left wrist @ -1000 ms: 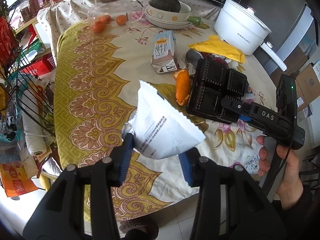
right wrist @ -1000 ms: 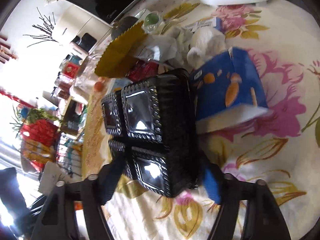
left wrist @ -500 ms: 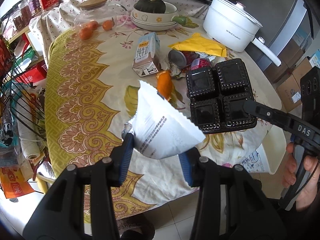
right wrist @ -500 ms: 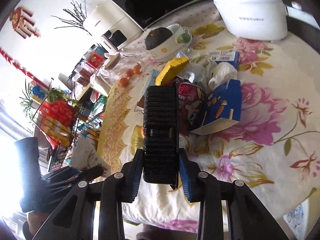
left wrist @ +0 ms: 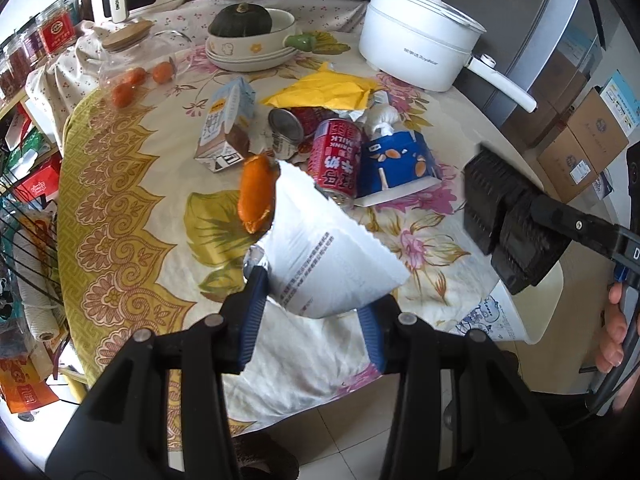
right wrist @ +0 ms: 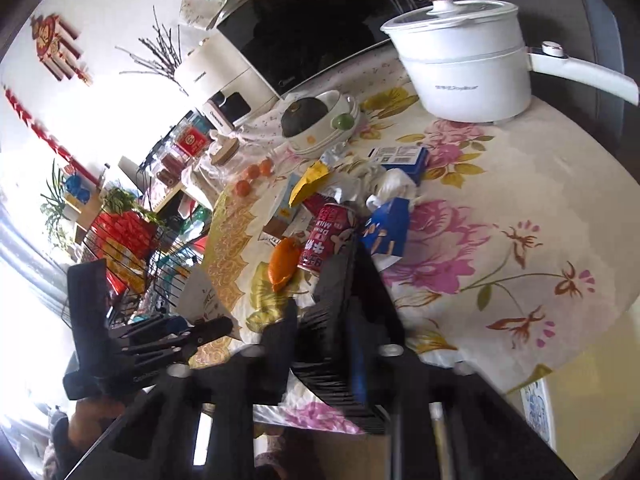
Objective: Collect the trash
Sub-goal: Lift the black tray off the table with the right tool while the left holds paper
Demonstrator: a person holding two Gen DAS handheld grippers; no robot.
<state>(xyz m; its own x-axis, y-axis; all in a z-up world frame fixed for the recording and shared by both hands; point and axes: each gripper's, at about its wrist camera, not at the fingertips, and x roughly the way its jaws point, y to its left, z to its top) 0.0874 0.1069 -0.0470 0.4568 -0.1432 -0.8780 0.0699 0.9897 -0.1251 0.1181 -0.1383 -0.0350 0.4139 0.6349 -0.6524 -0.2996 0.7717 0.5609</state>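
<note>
My left gripper (left wrist: 312, 320) is shut on a white printed packet (left wrist: 328, 256) and holds it above the table's near edge. My right gripper (right wrist: 324, 332) is shut on a black plastic tray (right wrist: 340, 304), lifted off the table at the right; the tray also shows in the left wrist view (left wrist: 508, 220). Trash lies in a pile mid-table: a red milk can (left wrist: 338, 160), a blue carton (left wrist: 400, 168), an orange peel (left wrist: 256, 196), a milk carton (left wrist: 226, 128), an open tin (left wrist: 286, 132) and a yellow wrapper (left wrist: 324, 88).
A white electric pot (left wrist: 420, 48) stands at the back right. A bowl with a dark squash (left wrist: 248, 36) and a glass jar with oranges (left wrist: 136, 68) stand at the back. A wire rack (left wrist: 24, 240) is left of the table. Cardboard boxes (left wrist: 580, 140) sit at the right.
My right gripper has lifted the black tray off the table and carried it right and toward me, turning it on edge. The trash beneath it is uncovered. My left gripper still holds the packet.
</note>
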